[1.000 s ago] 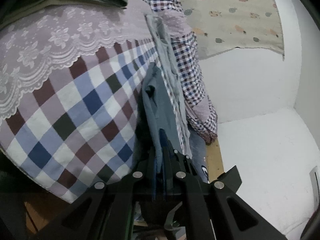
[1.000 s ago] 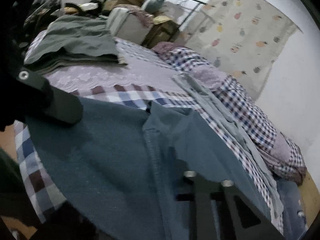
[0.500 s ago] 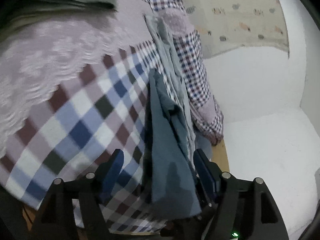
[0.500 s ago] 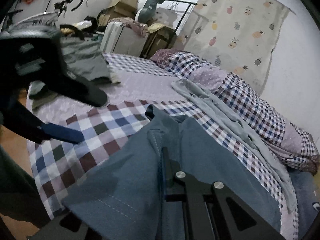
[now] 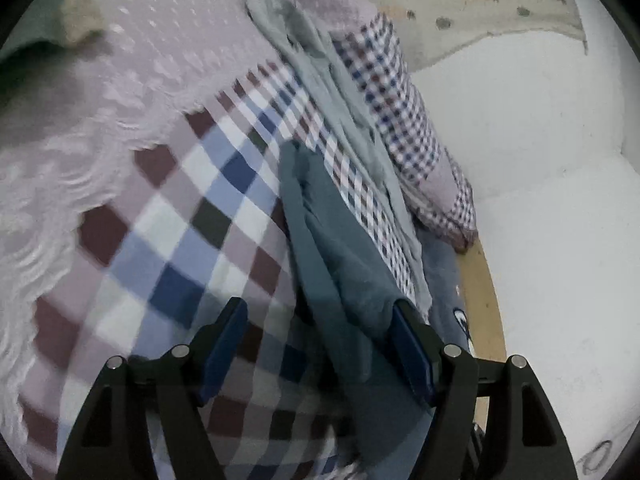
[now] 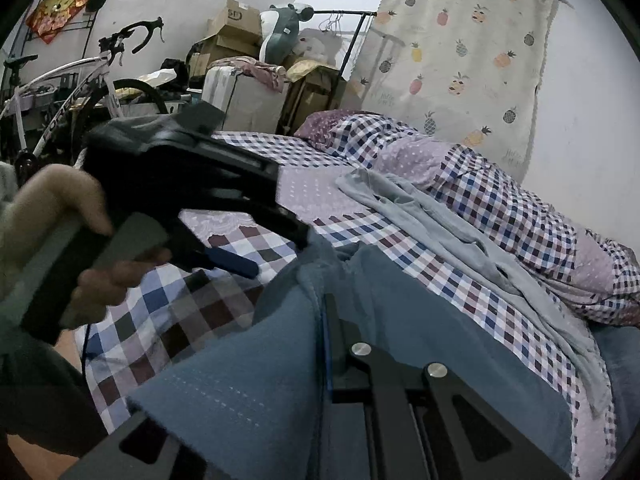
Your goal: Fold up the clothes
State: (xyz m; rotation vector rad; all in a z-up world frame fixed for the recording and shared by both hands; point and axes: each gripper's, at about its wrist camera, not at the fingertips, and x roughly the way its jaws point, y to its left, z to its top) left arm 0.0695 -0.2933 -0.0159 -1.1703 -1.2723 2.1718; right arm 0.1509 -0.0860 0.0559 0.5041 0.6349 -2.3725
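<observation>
Mid-fold: left gripper (image 5: 320,344) stands with jaws apart, empty, over the checked bedspread (image 5: 172,248). The teal garment (image 5: 336,264) hangs beside it toward the wall, pinched by the right gripper (image 6: 326,312). Next, I judge, the left must regrip a free edge

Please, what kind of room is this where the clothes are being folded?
Most likely a bedroom that also serves for storage. A bed with a checked sheet and a pillow fills the view; behind it stand a bicycle, stacked cardboard boxes and a pale suitcase.
</observation>
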